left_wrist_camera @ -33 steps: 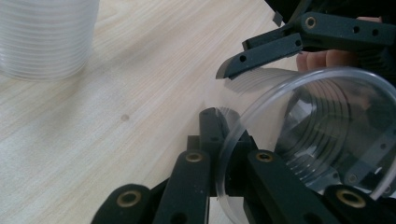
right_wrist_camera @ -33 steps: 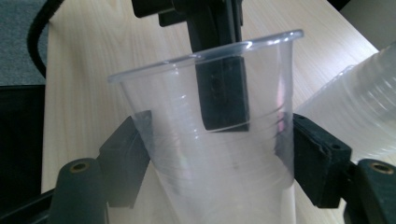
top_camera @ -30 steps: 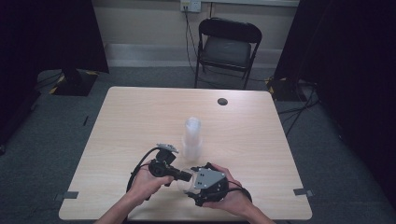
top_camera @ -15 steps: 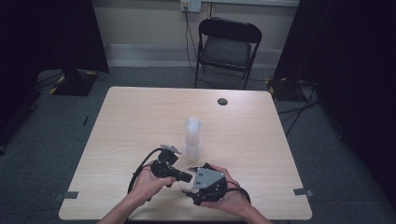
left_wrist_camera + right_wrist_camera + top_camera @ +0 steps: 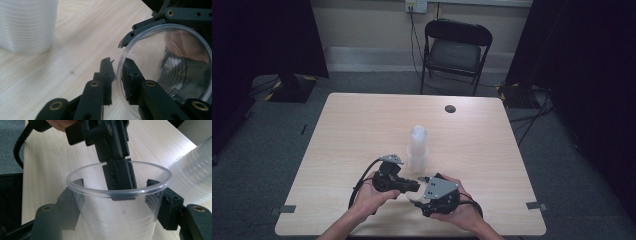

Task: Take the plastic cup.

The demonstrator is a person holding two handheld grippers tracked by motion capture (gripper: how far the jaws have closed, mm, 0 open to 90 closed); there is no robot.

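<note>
No brand, label or writing can be read on anything here; the clear plastic cup (image 5: pixel 117 202) is plain, ridged low on its wall. In the right gripper view it sits at the centre of the frame, the right gripper (image 5: pixel 117 195) clamped on it with one jaw on each side of the wall just under the rim; the left gripper (image 5: pixel 117 77) comes in from the top of that frame and pinches the far rim, one jaw inside and one outside. In the high view both meet at the lower middle of the frame, near the table's (image 5: pixel 362 125) front edge; the stack of cups (image 5: pixel 417 148) stands just above them; the upper half of the tabletop lies open, a small dark disc (image 5: pixel 450 108) near its far edge; a folding chair (image 5: pixel 456 50) stands beyond.
</note>
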